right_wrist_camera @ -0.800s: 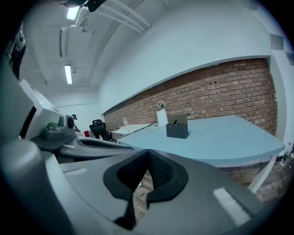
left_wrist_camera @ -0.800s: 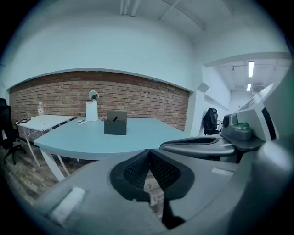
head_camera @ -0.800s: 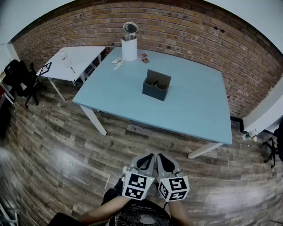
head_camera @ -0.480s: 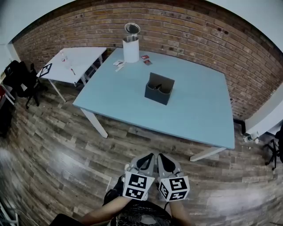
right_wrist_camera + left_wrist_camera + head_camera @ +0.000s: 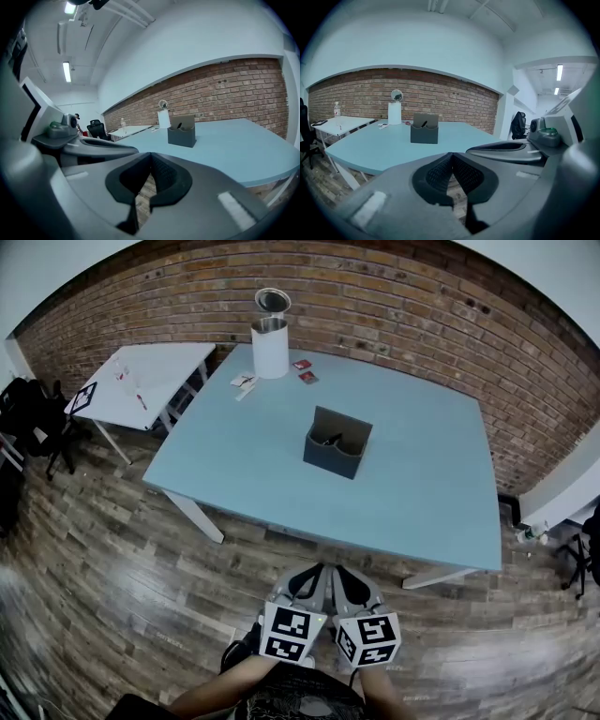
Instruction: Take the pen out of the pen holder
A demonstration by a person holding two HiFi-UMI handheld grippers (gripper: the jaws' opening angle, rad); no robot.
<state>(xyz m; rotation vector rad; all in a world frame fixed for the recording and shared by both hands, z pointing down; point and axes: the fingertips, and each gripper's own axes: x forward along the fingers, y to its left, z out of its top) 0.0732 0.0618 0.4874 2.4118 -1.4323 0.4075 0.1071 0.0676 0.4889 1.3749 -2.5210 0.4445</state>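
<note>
A dark grey pen holder (image 5: 337, 442) stands near the middle of the light blue table (image 5: 422, 493). A dark pen (image 5: 330, 439) leans inside it. The holder also shows far ahead in the left gripper view (image 5: 424, 128) and the right gripper view (image 5: 182, 131); the pen tip pokes up in it in both (image 5: 423, 124) (image 5: 179, 125). My left gripper (image 5: 317, 572) and right gripper (image 5: 339, 572) hang side by side over the wooden floor, well short of the table. Both are shut with nothing between the pads (image 5: 440, 171) (image 5: 161, 173).
A white cylinder with a raised round lid (image 5: 269, 341) stands at the table's far left corner, with small cards (image 5: 303, 365) beside it. A small white table (image 5: 155, 371) and black chairs (image 5: 33, 409) are at the left. A brick wall (image 5: 422, 306) runs behind.
The table and pen holder sit a little lower and larger in the head view. Both grippers stay side by side and shut.
</note>
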